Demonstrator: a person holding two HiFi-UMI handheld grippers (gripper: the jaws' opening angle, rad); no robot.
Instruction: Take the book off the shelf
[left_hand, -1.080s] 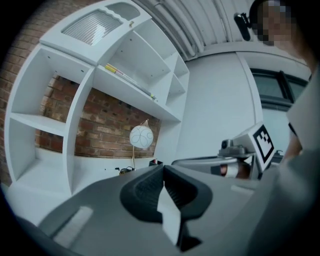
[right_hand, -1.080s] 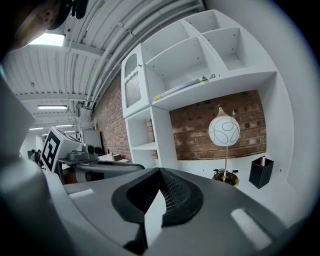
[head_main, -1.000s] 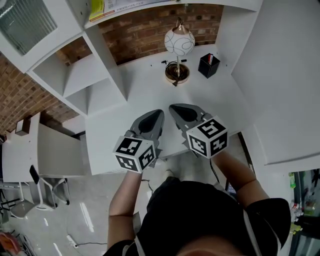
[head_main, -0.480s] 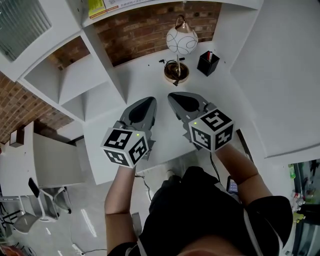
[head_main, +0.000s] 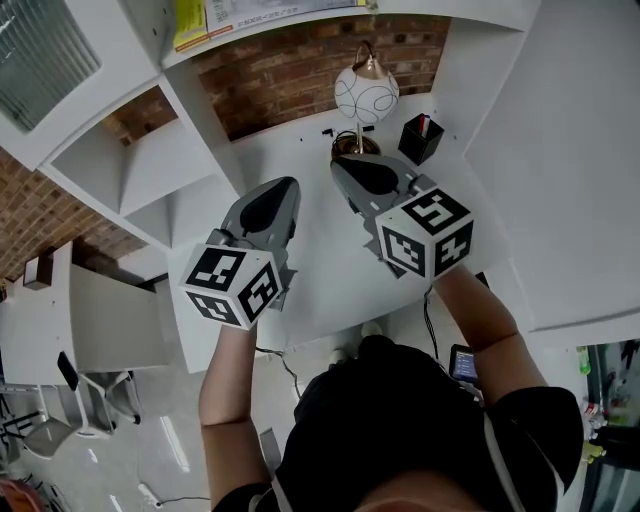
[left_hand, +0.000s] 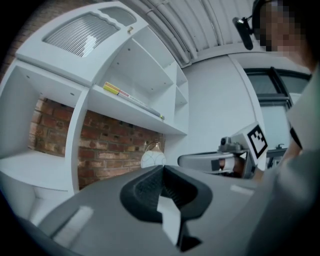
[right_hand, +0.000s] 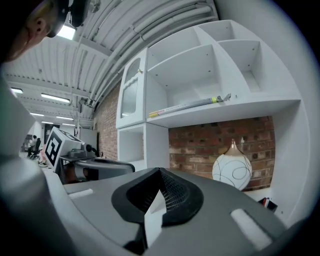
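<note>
A thin book (head_main: 192, 20) with a yellow end lies flat on the white shelf (head_main: 300, 22) above the brick-backed desk niche. It also shows in the left gripper view as the book (left_hand: 131, 96) and in the right gripper view as the book (right_hand: 190, 105). My left gripper (head_main: 286, 184) and right gripper (head_main: 338, 163) hover side by side over the desk, well below and in front of the book. Both point toward the brick wall. Each has its jaws pressed together with nothing between them, as seen at the left gripper (left_hand: 162, 168) and right gripper (right_hand: 160, 171).
A white globe lamp (head_main: 360, 94) stands at the back of the white desk (head_main: 320, 275), its base partly hidden by my right gripper. A black pen holder (head_main: 420, 137) sits to its right. Open white cubbies (head_main: 130, 165) flank the left, and a white side panel (head_main: 560, 150) the right.
Both grippers have risen and moved forward toward the brick wall and shelf, staying side by side. The right one now covers the lamp's base. Jaws stayed shut.
</note>
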